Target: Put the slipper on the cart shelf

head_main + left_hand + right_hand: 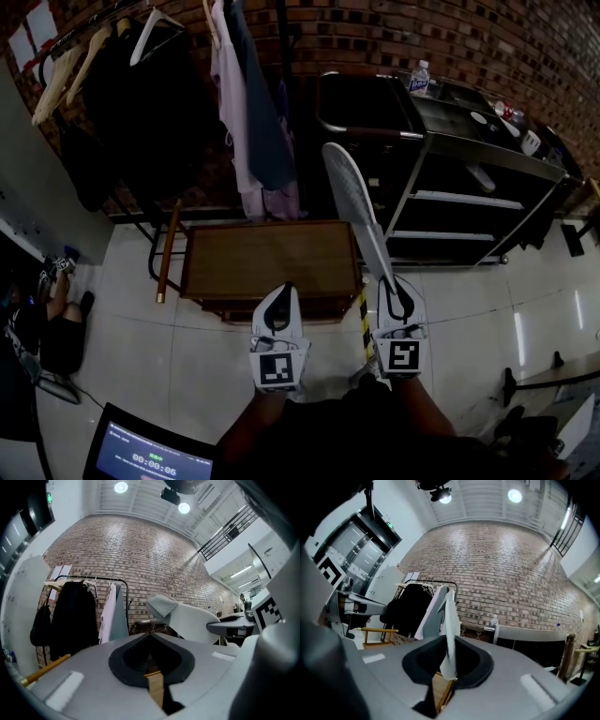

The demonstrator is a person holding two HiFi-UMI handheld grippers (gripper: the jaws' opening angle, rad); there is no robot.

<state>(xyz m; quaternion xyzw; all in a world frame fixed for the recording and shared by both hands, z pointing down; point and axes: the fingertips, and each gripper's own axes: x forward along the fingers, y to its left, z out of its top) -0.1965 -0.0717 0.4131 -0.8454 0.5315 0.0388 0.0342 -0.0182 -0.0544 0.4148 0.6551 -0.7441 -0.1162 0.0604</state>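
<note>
Fingers [506, 667] of right gripper [392, 292] were nipped narrow on one end of the white slipper [361, 211]; left gripper [284, 292] fingers were together, nothing between.
Slipper was held aloft, edge-on between the pads, long free end reaching forward past the wooden table [234, 262]; it was not yet on the cart shelf [459, 199]. Hazard, as judged: small bite with long overhang, so the slipper could swing or slide from the pinch, or its free end could strike a post of the black cart [487, 155].

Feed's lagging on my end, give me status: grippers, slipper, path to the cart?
Right gripper shut on slipper, held up toward cart. Left gripper shut, empty. Slipper not yet on a shelf. Wooden table ahead-left, beside the path.
</note>
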